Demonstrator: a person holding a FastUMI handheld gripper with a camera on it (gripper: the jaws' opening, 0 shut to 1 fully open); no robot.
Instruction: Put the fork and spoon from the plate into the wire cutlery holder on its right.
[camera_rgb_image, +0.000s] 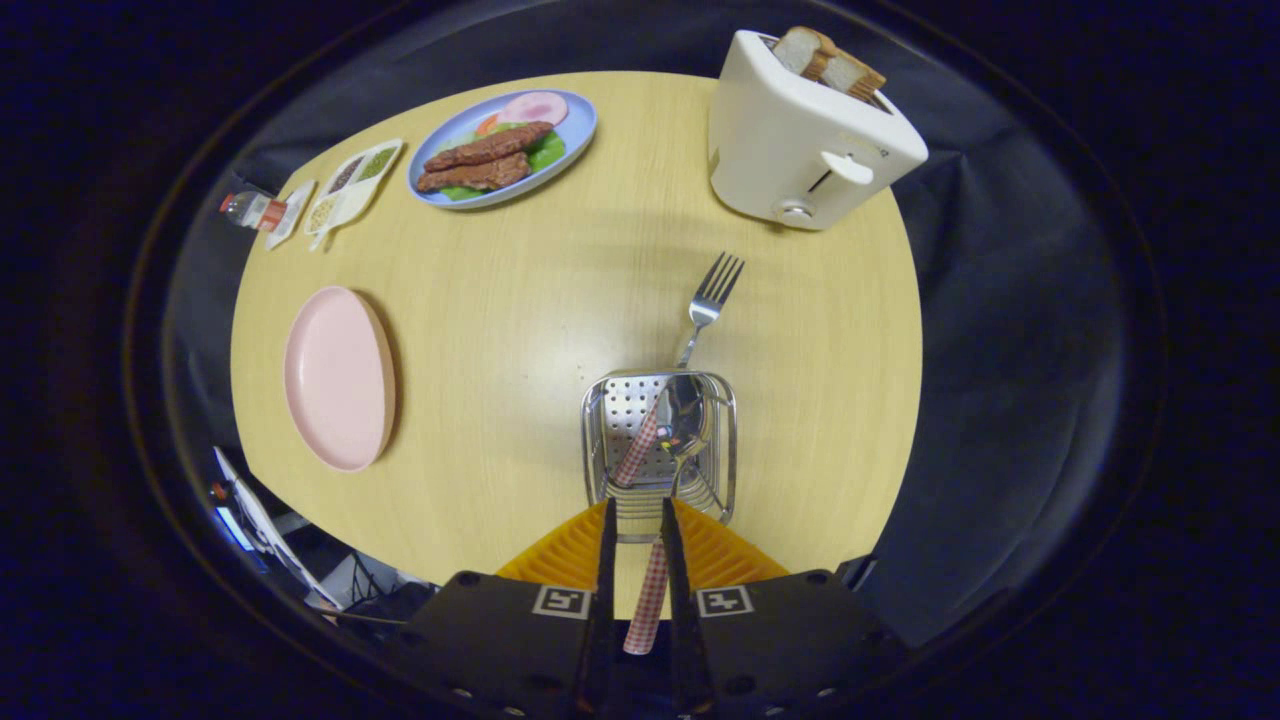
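Landmark: the wire cutlery holder (660, 445), a shiny metal basket with a perforated floor, standing on the round wooden table (800, 400) just ahead of the fingers.
Gripper: the gripper (637, 545) hangs above the holder's near rim, looking down into it.
Fingers: drawn close together, both pressing on a checked handle (648, 595) that runs up between them — a firm pinch, no slack showing.
Spoon: the spoon (685, 425) is the thing on that checked handle; its bowl is down inside the holder, near the far wall.
Second checked handle: another one (636, 450) leans tilted inside the holder, on the side toward the pink plate; I cannot tell what piece it belongs to.
Fork: the fork (708, 305) sticks out past the holder's far rim, tines pointing away toward the toaster; its lower end is hidden at the rim.
Pink plate: the pink plate (338, 378) lies well apart from the holder, bare on top.
Toaster: the white toaster (810, 130) stands well beyond the holder, bread slices (828, 62) in its slot.
Food plate: a blue plate (578, 140) with meat and greens sits far beyond the holder, on the pink plate's side.
Divided dish: a small tray (356, 190) of seasonings lies just beside the blue plate, farther still from the holder.
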